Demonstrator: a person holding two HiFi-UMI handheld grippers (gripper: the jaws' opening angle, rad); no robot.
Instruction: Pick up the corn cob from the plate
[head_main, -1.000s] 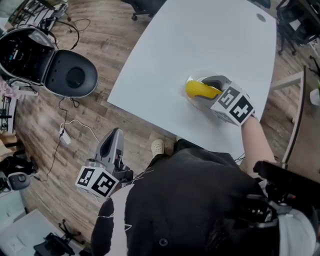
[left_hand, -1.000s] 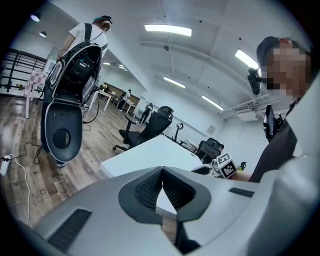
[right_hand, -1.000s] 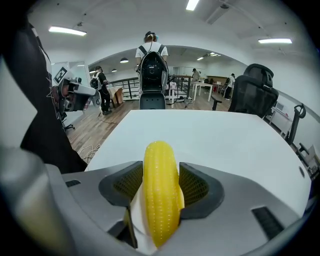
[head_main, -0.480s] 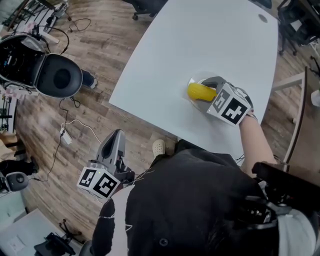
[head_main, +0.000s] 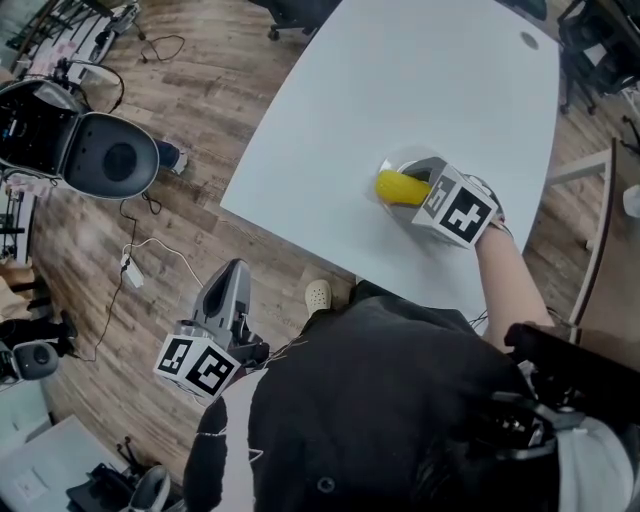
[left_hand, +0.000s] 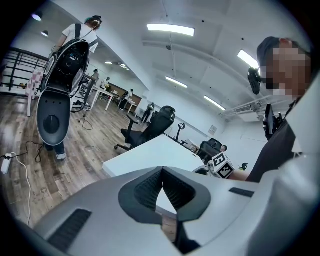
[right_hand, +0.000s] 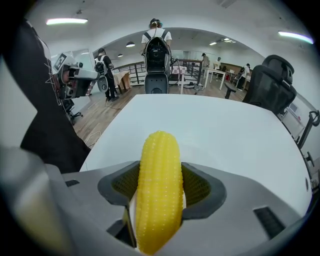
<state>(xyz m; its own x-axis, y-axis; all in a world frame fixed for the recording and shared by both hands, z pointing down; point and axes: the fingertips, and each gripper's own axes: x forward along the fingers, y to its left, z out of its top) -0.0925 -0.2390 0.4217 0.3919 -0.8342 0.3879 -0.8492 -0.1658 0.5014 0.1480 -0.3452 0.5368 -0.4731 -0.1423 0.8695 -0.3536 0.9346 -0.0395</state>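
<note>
Between right gripper's (right_hand: 160, 179) just-opened jaws lies bumpy corncob (right_hand: 158, 200).

Bright even indoor light from ceiling light strips (left_hand: 170, 30), faint soft shadows, mild glare on white table (head_main: 400, 90), heavy fisheye warp and dark corners in gripper views, corn cob (right_hand: 159, 190) sharp, background softer.

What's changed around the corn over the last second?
The right gripper has tipped steeper over the corn and edged slightly left in the head view. Its jaws have just been opening and now straddle the corn, with no clear squeeze on it. Nothing was lifted: the corn still lies on the plate. The left gripper stayed shut, off the table.
</note>
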